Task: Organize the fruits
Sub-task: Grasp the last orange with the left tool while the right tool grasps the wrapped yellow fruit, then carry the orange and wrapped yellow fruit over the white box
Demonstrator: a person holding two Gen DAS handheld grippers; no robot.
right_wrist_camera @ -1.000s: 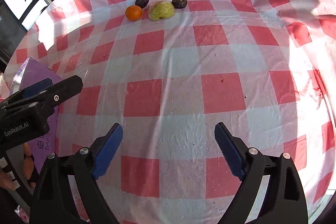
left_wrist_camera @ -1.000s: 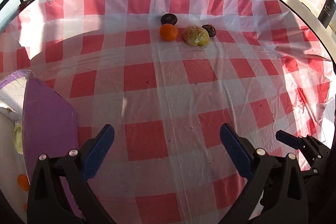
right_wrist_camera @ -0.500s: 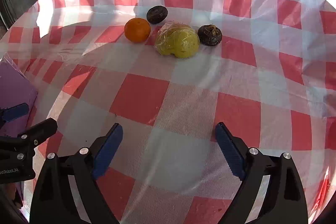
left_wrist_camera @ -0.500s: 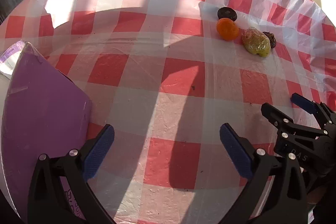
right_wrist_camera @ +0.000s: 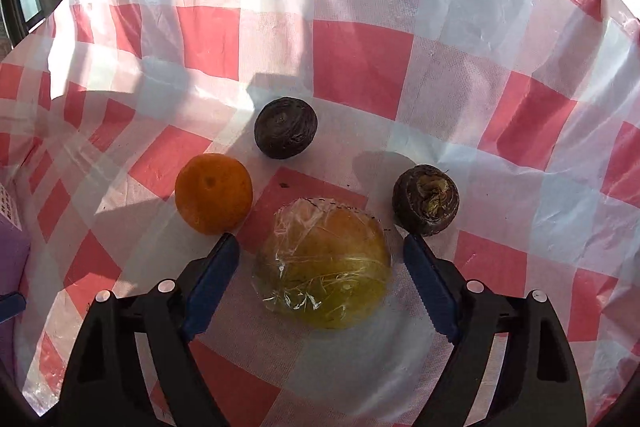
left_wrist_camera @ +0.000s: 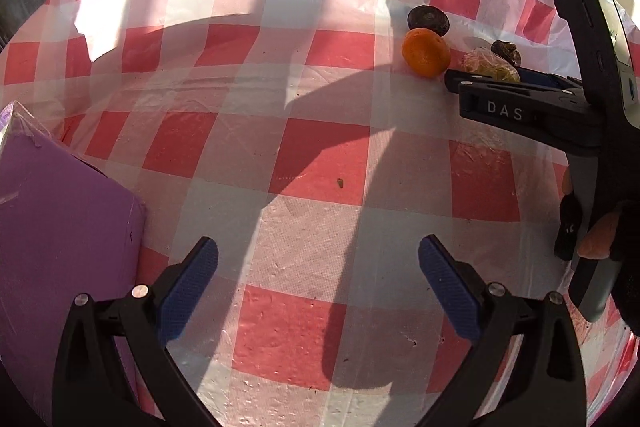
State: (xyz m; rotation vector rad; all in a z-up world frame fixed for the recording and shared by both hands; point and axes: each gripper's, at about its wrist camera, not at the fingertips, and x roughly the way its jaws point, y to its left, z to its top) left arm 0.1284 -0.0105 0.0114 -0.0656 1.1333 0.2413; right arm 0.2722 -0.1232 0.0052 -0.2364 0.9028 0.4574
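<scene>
Four fruits lie together on the red-and-white checked tablecloth [right_wrist_camera: 360, 67]: an orange [right_wrist_camera: 214, 199], a dark round fruit [right_wrist_camera: 286, 133], a second dark fruit with a dry stem end [right_wrist_camera: 426, 199], and a yellow fruit in clear wrap [right_wrist_camera: 324, 279]. My right gripper [right_wrist_camera: 320, 243] straddles the wrapped fruit and its jaws are closing; a thin gap still shows at each blue pad. My left gripper [left_wrist_camera: 318, 245] hangs open over bare cloth with nothing between its fingers. In the left wrist view the orange [left_wrist_camera: 425, 53] and the fruits around it lie far off at upper right.
A purple box [left_wrist_camera: 60, 247] stands at the left, close to my left gripper. The right-hand tool's black frame [left_wrist_camera: 520, 107] and the person's hand [left_wrist_camera: 600, 239] fill the right side of the left wrist view. The cloth hangs over the table's far edge behind the fruits.
My right gripper has travelled up to the fruits and narrowed its jaws around the wrapped yellow one. The left gripper has drifted and rolled a little, still open.
</scene>
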